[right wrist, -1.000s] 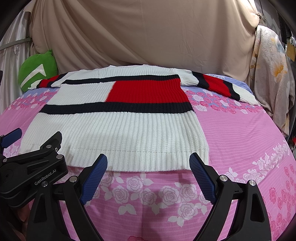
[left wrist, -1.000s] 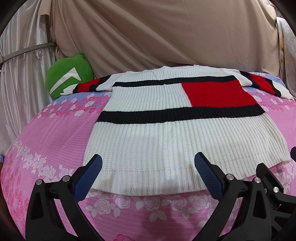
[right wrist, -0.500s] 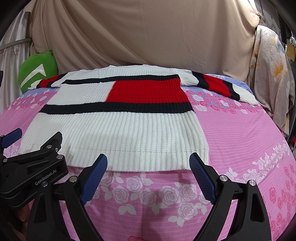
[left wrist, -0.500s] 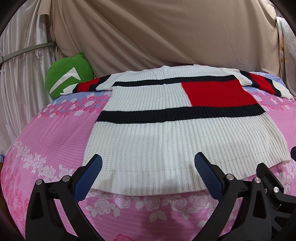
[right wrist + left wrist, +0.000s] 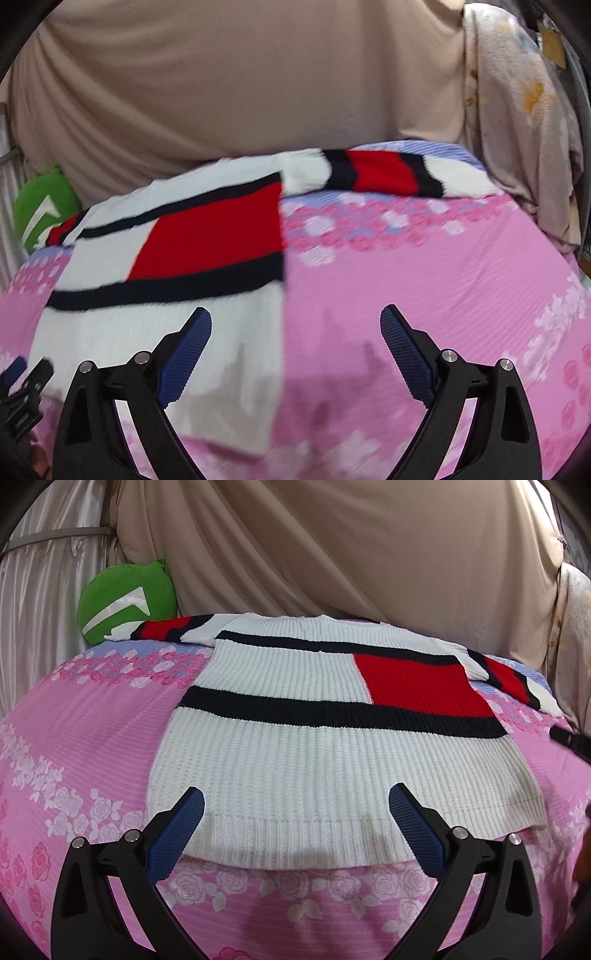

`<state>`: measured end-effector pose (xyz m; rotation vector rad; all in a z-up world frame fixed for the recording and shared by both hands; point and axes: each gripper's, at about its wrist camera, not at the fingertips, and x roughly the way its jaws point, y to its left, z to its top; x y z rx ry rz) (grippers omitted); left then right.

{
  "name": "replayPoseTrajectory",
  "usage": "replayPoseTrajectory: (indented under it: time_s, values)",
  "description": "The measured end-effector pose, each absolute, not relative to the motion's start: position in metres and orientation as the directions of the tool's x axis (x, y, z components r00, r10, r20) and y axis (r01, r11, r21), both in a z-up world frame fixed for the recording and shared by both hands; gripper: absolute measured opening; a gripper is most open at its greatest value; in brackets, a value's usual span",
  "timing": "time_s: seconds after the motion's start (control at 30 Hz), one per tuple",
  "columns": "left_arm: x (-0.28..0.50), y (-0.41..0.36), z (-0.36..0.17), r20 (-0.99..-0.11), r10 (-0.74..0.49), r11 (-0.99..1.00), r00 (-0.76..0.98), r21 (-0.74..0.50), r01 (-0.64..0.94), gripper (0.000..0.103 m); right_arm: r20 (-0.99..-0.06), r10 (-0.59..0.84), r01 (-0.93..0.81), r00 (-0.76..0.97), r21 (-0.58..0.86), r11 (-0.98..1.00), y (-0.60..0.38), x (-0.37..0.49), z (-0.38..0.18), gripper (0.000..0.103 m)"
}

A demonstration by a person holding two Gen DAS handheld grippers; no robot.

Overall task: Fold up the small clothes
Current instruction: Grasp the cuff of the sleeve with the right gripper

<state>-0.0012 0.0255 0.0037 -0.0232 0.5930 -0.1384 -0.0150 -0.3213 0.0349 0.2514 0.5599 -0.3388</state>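
A white knitted sweater (image 5: 332, 760) with black bands and a red block is lying flat on a bed covered by a pink rose-print sheet (image 5: 81, 738), both sleeves spread outward toward the far side. Its ribbed hem is facing the cameras, near the front edge of the bed.

The left tool (image 5: 295, 812) is hovering just above that hem, its blue-padded fingers (image 5: 175, 834) spread wide and gripping nothing. The right tool (image 5: 295, 332) is likewise gaping wide and empty, positioned over the sweater's right side edge, so that one finger is sitting above white knit and the other above bare sheet. The right wrist view is blurring, so fine detail there cannot be made out.

A green cushion (image 5: 127, 602) is resting at the far left corner of the bed, just beside the left sleeve. Beige drapery (image 5: 332, 546) is hanging behind the bed.
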Motion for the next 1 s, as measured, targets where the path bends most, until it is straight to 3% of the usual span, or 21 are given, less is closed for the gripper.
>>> replayPoseTrajectory:
  time_s: [0.17,0.33,0.57,0.63,0.77,1.0]
  values:
    - [0.011,0.030,0.004,-0.608,-0.177,0.984,0.774,-0.105,0.142,0.098,-0.595,-0.310,0.524,0.742,0.226,0.821,-0.454,0.026,0.033,0.091]
    - [0.026,0.032,0.015,-0.589,-0.108,0.994,0.801,-0.038,0.106,0.098,-0.664,-0.352,0.636,0.659,0.243,0.732,-0.550,0.081,0.021,0.091]
    - [0.071,0.033,0.026,-0.616,-0.080,0.996,0.784,-0.018,0.088,0.098,-0.709,-0.278,0.688,0.648,0.389,0.612,-0.609,0.134,-0.007,0.078]
    - [0.078,0.030,0.027,-0.606,-0.054,0.997,0.794,0.010,0.075,0.098,-0.704,-0.279,0.684,0.653,0.391,0.616,-0.613,0.145,-0.003,0.066]
    - [0.085,0.024,0.028,-0.589,-0.037,0.996,0.807,0.044,0.077,0.098,-0.700,-0.260,0.674,0.665,0.412,0.613,-0.617,0.162,0.005,0.018]
    - [0.088,0.029,0.030,-0.572,-0.032,0.995,0.819,0.057,0.078,0.098,-0.602,-0.281,0.586,0.747,0.397,0.707,-0.568,0.184,0.065,0.012]
